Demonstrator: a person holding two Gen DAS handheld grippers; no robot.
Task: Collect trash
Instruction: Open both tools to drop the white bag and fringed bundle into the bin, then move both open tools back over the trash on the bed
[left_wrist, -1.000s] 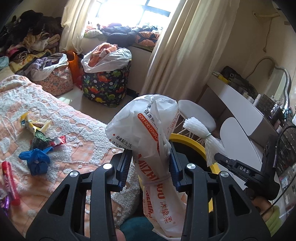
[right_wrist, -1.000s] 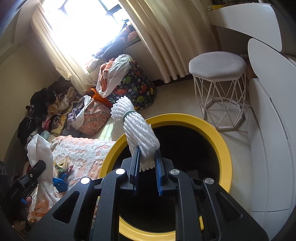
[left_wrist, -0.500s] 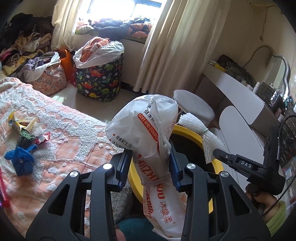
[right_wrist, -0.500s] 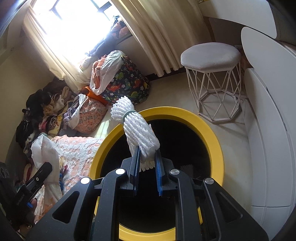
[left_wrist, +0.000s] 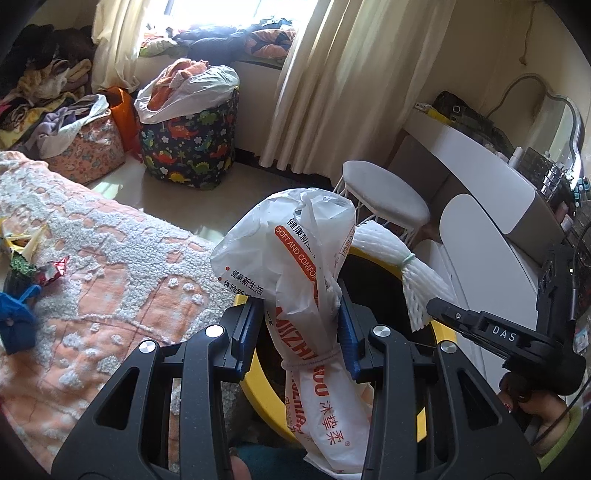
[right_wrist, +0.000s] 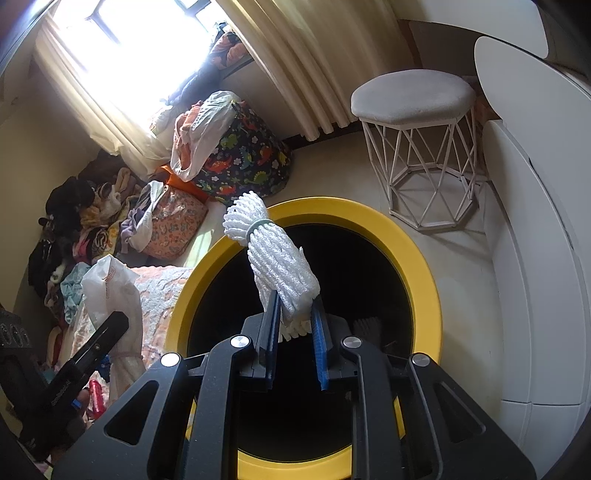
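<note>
left gripper (left_wrist: 301, 328): clamped on tied white printed bag (left_wrist: 295, 266) | right gripper (right_wrist: 293, 332): pinching white foam netting (right_wrist: 277, 266), seemingly band-tied

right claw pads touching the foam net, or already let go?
Touching. In the right wrist view the right claw has both blue pads against the white foam net, held over the yellow-rimmed bin.

This was a lived-in bedroom in a home. A bed (left_wrist: 110, 280) with a peach-and-white tufted cover filled one side. Cream curtains (left_wrist: 332, 85) hung by a bright window, clothes were heaped in a dinosaur-print bin (left_wrist: 188, 147) and along the wall, and a white vanity table (left_wrist: 480, 162) with a mirror stood near a padded stool (left_wrist: 384, 195).
</note>
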